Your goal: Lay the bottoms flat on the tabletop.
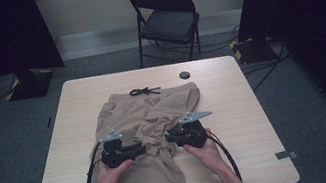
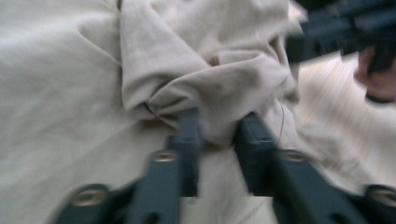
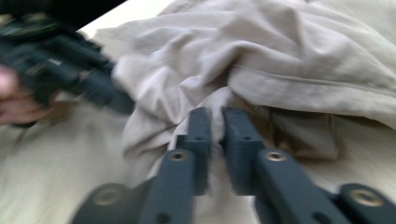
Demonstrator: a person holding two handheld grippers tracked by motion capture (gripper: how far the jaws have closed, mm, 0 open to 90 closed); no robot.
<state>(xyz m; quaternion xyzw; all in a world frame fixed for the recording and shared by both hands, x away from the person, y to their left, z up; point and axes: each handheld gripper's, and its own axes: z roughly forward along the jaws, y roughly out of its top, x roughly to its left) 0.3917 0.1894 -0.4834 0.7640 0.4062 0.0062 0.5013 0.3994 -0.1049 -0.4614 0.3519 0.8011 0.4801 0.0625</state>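
Roughly midway: shorts (image 1: 149,124) partly folded, far leg bunched between both grippers; left gripper (image 2: 218,135) and right gripper (image 3: 216,122) jaws nearly closed, each pinching cloth; flattening remained.

Matt beige cloth shorts (image 1: 141,125) – soft, creased, pale wood-grain table (image 1: 240,108) – smooth, matt black plastic tongs (image 2: 217,135)

Legible text, labels, brands, numbers, signs: none readable on any item or surface in the three views.

Black claw (image 1: 140,150) with brass screws, grey plate, black cable.
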